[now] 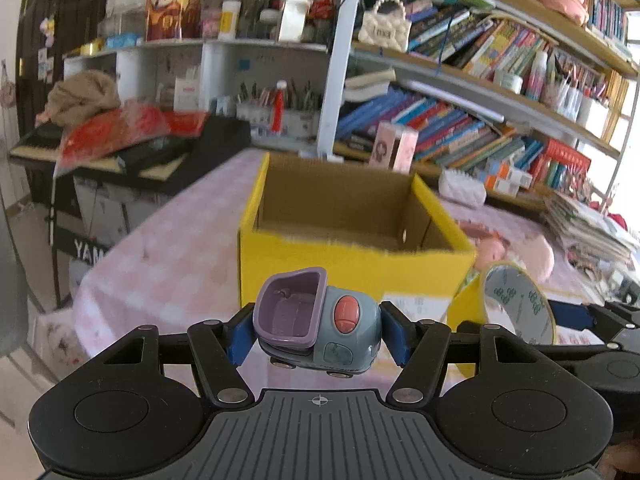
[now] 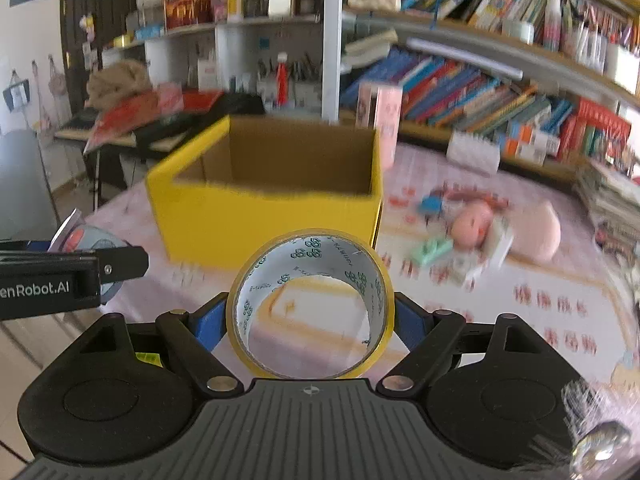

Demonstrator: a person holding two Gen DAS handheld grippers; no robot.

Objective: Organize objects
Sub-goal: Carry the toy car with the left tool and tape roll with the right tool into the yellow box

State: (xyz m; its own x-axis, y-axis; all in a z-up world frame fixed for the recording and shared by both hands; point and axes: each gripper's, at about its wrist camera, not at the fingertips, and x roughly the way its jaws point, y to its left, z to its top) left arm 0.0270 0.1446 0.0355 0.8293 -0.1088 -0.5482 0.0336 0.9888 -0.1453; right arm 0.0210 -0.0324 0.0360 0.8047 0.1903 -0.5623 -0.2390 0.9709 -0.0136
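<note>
My left gripper point(image 1: 318, 330) is shut on a small grey-blue toy truck point(image 1: 320, 320) with a purple bucket, held above the pink tablecloth just in front of the open yellow cardboard box point(image 1: 312, 264). My right gripper point(image 2: 310, 312) is shut on a yellow tape roll point(image 2: 310, 306), also held in front of the box point(image 2: 256, 220). The tape roll shows at the right in the left wrist view point(image 1: 516, 304). The toy truck and left gripper show at the far left in the right wrist view point(image 2: 88, 240). The box interior looks empty where visible.
A pink doll point(image 2: 480, 220) and small toys point(image 2: 434, 250) lie on the tablecloth right of the box. Bookshelves point(image 2: 480, 92) stand behind. A keyboard stand with red bags point(image 1: 120, 136) is at back left. A paper stack point(image 1: 588, 224) sits at right.
</note>
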